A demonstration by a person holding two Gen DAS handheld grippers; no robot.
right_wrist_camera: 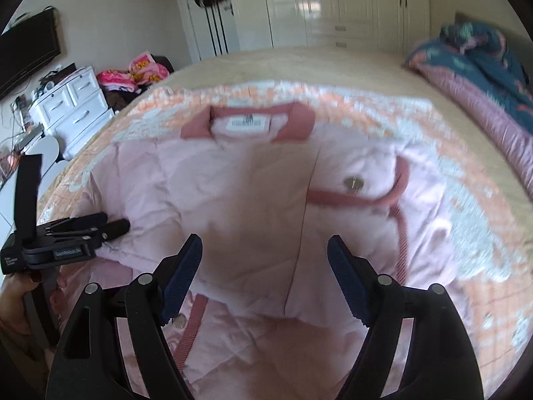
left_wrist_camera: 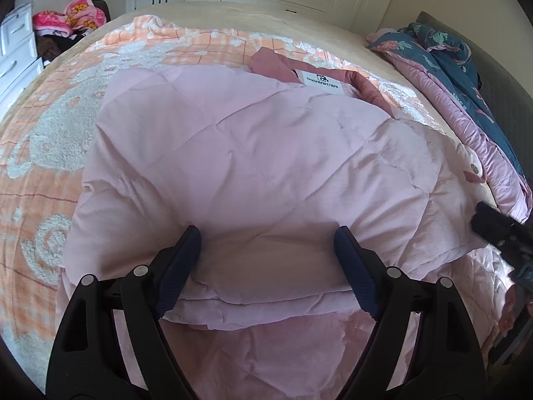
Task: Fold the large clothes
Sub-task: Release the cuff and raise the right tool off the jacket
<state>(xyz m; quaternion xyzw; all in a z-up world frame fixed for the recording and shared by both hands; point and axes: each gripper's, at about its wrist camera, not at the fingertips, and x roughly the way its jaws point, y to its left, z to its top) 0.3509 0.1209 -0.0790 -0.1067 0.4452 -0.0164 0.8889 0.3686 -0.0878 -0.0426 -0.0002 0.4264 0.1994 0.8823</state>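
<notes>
A pale pink quilted jacket (left_wrist_camera: 250, 150) lies on the bed, its darker pink collar and white label (left_wrist_camera: 321, 81) at the far end. One side is folded over the body. My left gripper (left_wrist_camera: 266, 233) is open, its fingertips resting on the near edge of that folded layer, with padded fabric bulging between them. In the right wrist view the jacket (right_wrist_camera: 250, 183) shows its inner lining, the collar (right_wrist_camera: 248, 121) and a pink-trimmed pocket. My right gripper (right_wrist_camera: 265, 240) hovers open over the lining with nothing gripped. The left gripper (right_wrist_camera: 113, 225) sits at the jacket's left edge, held by a hand (right_wrist_camera: 20, 286).
An orange and white fleecy blanket (left_wrist_camera: 50, 133) covers the bed under the jacket. A blue floral quilt (right_wrist_camera: 483, 60) is bunched along the right side. White drawers (right_wrist_camera: 76, 100) and a heap of pink clothes (left_wrist_camera: 76, 16) stand on the left. Wardrobes (right_wrist_camera: 333, 0) line the far wall.
</notes>
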